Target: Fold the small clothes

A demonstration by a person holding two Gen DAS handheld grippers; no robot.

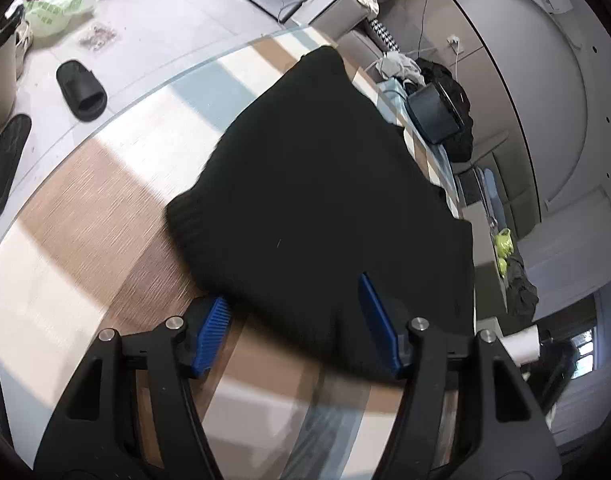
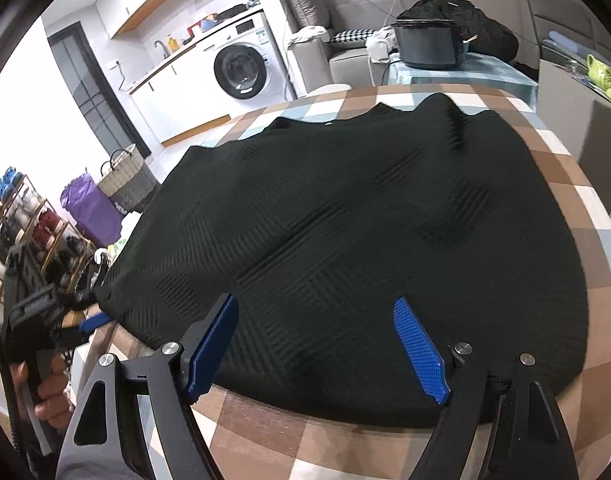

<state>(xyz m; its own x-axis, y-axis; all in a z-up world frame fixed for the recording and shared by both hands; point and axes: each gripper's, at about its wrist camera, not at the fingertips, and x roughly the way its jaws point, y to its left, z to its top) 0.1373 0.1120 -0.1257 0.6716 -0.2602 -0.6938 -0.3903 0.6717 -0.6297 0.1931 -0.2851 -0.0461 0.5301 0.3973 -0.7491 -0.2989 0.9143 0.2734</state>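
A black knitted garment (image 2: 365, 232) lies spread on the checkered table (image 2: 289, 432); it also shows in the left wrist view (image 1: 321, 184). My right gripper (image 2: 317, 320) is open, its blue fingers (image 2: 419, 348) over the garment's near edge. My left gripper (image 1: 293, 300) is open, with the garment's near edge lying between its blue fingers (image 1: 213, 332). The left gripper also shows at the garment's left corner in the right wrist view (image 2: 93, 322), held by a hand.
A dark cooker pot (image 2: 429, 42) stands on a side table behind. A washing machine (image 2: 245, 68), a woven basket (image 2: 125, 176) and a shoe rack (image 2: 29, 236) stand on the left. Black slippers (image 1: 81, 90) lie on the floor beyond the table's edge (image 1: 153, 88).
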